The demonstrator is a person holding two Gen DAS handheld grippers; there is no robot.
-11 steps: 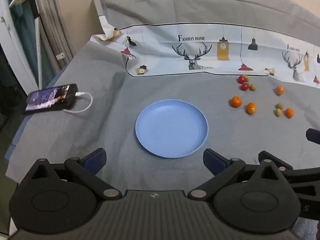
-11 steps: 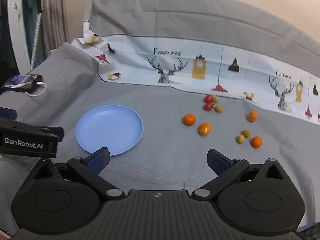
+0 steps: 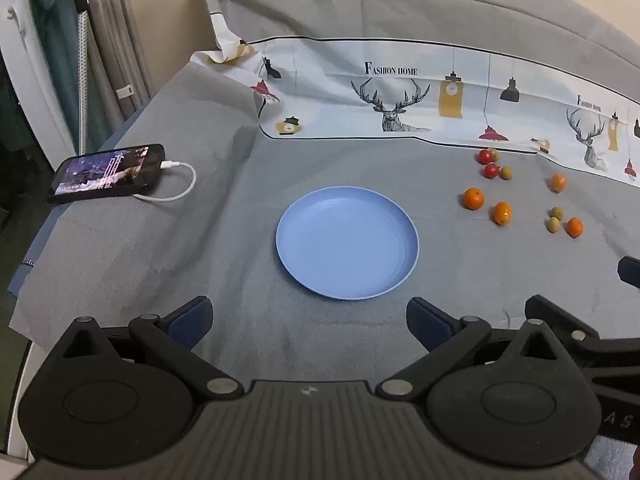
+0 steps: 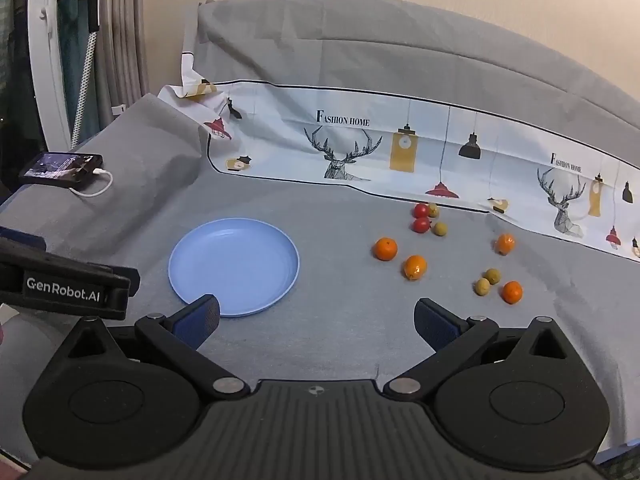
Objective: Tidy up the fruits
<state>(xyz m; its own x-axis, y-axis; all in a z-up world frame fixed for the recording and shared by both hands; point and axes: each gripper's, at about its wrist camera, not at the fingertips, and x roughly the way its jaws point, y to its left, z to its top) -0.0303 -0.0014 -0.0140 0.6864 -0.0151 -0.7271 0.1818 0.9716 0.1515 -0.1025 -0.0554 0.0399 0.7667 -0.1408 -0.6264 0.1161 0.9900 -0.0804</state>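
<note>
Setting: a home room.
Evidence: grey cloth draped over table, "Fashion Home" printed sheet, charging phone, curtains.

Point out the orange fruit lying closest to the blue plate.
The leftmost orange, sitting alone just below the two red fruits; the other three oranges lie farther right of the plate.

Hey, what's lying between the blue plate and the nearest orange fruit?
Nothing: only bare grey cloth separates the blue plate from the nearest orange fruit, clearest in the right wrist view.
</note>
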